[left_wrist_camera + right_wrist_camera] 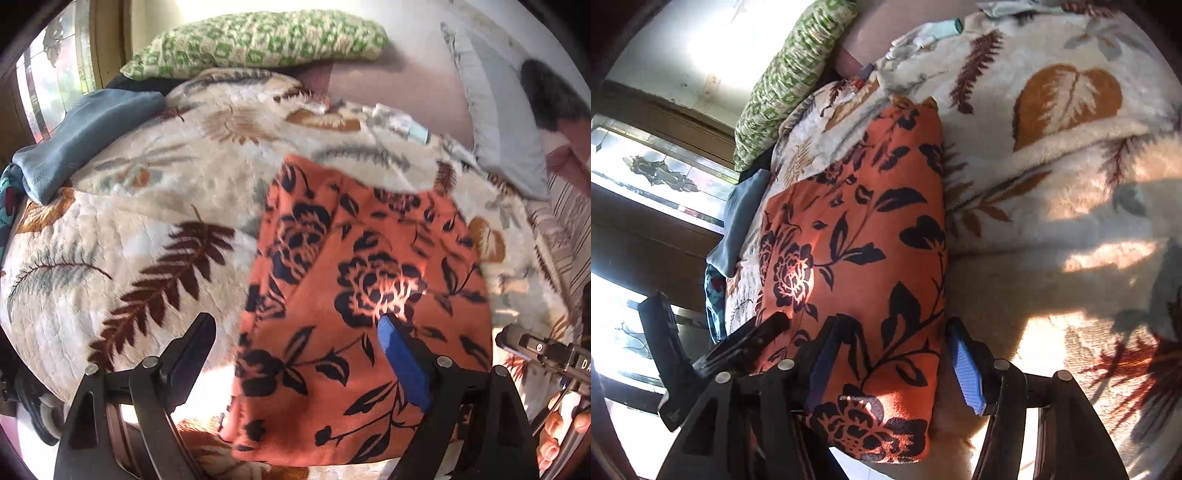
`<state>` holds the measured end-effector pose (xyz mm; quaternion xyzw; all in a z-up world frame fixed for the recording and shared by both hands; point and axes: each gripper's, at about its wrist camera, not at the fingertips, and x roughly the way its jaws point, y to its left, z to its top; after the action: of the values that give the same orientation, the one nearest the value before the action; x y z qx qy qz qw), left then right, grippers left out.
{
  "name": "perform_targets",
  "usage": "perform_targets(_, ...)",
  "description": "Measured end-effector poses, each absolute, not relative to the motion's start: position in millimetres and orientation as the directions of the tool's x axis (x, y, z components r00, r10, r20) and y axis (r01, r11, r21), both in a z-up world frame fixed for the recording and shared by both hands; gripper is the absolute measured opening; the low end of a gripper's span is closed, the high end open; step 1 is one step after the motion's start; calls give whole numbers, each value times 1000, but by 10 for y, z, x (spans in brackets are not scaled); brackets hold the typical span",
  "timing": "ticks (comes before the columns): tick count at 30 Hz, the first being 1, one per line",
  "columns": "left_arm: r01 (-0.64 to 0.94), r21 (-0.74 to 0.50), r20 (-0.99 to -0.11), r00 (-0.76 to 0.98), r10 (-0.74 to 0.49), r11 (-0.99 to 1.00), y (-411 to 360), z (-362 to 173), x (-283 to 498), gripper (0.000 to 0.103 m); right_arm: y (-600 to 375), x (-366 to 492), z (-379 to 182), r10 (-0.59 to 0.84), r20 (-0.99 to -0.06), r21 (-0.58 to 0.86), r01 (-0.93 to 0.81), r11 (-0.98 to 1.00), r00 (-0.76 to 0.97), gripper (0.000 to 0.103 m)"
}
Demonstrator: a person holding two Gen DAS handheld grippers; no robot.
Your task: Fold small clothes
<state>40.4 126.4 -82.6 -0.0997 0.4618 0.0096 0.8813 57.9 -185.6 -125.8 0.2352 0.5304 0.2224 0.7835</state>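
Note:
An orange garment with a dark floral print (354,295) lies folded on the leaf-patterned blanket (129,229). It also shows in the right wrist view (857,229). My left gripper (295,328) is open just above the garment's near edge, its right pad over the cloth. My right gripper (894,332) is open and hovers over the garment's near end, one finger on each side of it. The left gripper's body (665,354) shows at the left of the right wrist view. The right gripper's body (543,350) shows at the lower right of the left wrist view.
A green patterned pillow (255,40) lies at the bed's far end. A blue-grey cloth (85,140) lies bunched at the far left. A grey pillow (498,122) is at the far right. A window (646,177) is beside the bed.

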Motion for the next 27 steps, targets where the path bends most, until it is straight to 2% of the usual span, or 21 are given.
perform_targets(2, -145, -251, -791, 600, -117, 957, 1611, -700, 406, 90, -1888, 502, -1016, 601, -701, 601, -137, 788, 384, 62)
perform_targets(4, -166, -404, -793, 554, -254, 900, 1953, -802, 488, 90, -1826, 468, -817, 648, -655, 626, -201, 753, 389, 66)
perform_targets(7, -184, -539, -781, 474, -406, 822, 2130, -1085, 508, 90, -1460, 546, -705, 736, -594, 680, -287, 675, 324, 68)
perform_targets(10, -147, -559, -782, 420, -460, 816, 1918, -1276, 443, 90, -1223, 616, -851, 734, -623, 667, -307, 679, 271, 68)
perform_targets(12, -152, -544, -809, 358, -467, 825, 1777, -1428, 429, 89, -1102, 685, -1064, 733, -645, 678, -280, 680, 218, 68)
perform_targets(14, -136, -538, -807, 367, -462, 832, 1727, -1457, 384, 89, -1064, 726, -1239, 724, -662, 681, -248, 689, 194, 68)
perform_targets(15, -133, -549, -801, 367, -474, 825, 1726, -1447, 368, 84, -1070, 729, -1254, 727, -657, 683, -249, 687, 200, 68)
perform_targets(16, -131, -585, -779, 368, -508, 801, 1739, -1438, 359, 68, -1082, 731, -1251, 732, -652, 689, -247, 681, 199, 68)
perform_targets(17, -123, -603, -768, 356, -532, 788, 1744, -1436, 363, 30, -1090, 742, -1251, 736, -649, 695, -245, 676, 193, 68)
perform_targets(20, -102, -558, -786, 384, -485, 823, 1727, -1404, 324, 25, -1109, 772, -1276, 739, -647, 700, -240, 673, 185, 68)
perform_targets(22, -143, -546, -805, 363, -469, 826, 1745, -1597, 336, 25, -1110, 759, -1280, 735, -651, 692, -250, 677, 188, 68)
perform_targets(24, -208, -612, -774, 357, -523, 763, 1875, -1674, 351, 28, -1077, 741, -1281, 729, -659, 678, -271, 683, 185, 68)
perform_targets(27, -136, -566, -789, 376, -486, 813, 1812, -1411, 374, 35, -1062, 729, -1263, 716, -674, 659, -288, 695, 184, 68)
